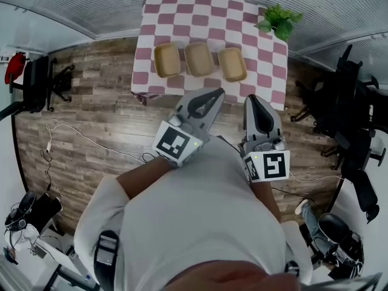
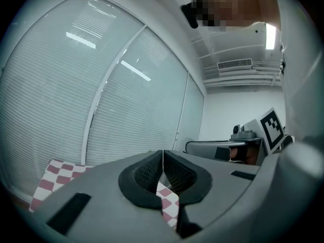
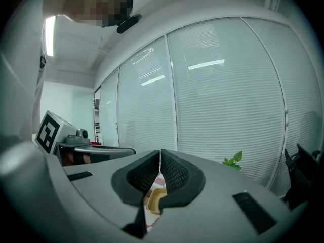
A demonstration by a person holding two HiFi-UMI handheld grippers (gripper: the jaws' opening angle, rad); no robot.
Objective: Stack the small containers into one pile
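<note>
Both grippers shut and empty at the near edge of the checked table (image 1: 200,17), small containers unstacked.

Holds the left gripper (image 1: 213,93) at the table's near edge, jaws pressed together with nothing between them, and the right gripper (image 1: 252,100) at the same edge, further toward the table's right side, jaws likewise closed on nothing. Leaves three tan containers in one row across the table's near half, just beside one another and none inside another: left container (image 1: 167,60), middle container (image 1: 199,58), right container (image 1: 232,63). Takes in a green plant (image 1: 279,20) at the table's far right corner, black office chairs (image 1: 351,120) on the wooden floor right of the table, and a white cable (image 1: 91,141) on the floor off the table's near left.
</note>
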